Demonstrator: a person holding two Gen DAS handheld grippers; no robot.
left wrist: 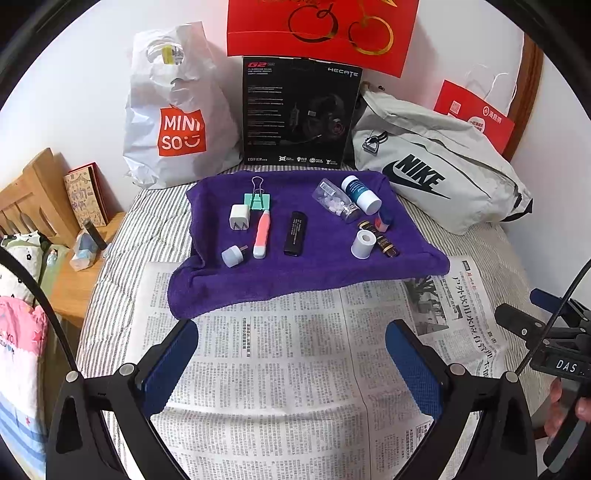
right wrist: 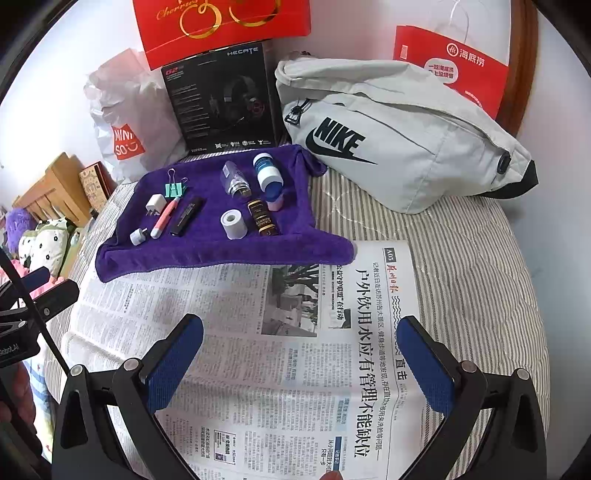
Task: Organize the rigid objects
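Note:
A purple towel (left wrist: 317, 269) (right wrist: 207, 251) lies on the bed with small objects on it. On its left lie a white charger plug (left wrist: 238, 218), a green binder clip (left wrist: 257, 199), a pink and white pen-like tool (left wrist: 261, 233), a small white adapter (left wrist: 232, 255) and a black stick (left wrist: 295, 232). On its right lie a clear pill bottle (left wrist: 336, 201), a white and blue bottle (left wrist: 361, 194), a white tape roll (left wrist: 362, 243) (right wrist: 233, 223) and a dark brown bottle (left wrist: 382, 240) (right wrist: 263, 218). My left gripper (left wrist: 291, 332) and right gripper (right wrist: 301, 328) both hover open over the newspaper, nothing between their fingers.
A newspaper (left wrist: 295, 369) (right wrist: 295, 350) covers the striped bedding in front of the towel. Behind stand a white Miniso bag (left wrist: 173, 110), a black headset box (left wrist: 299, 114), a grey Nike bag (left wrist: 436, 162) (right wrist: 388, 129) and red paper bags (left wrist: 321, 29). A wooden bedside shelf (left wrist: 74, 266) is at left.

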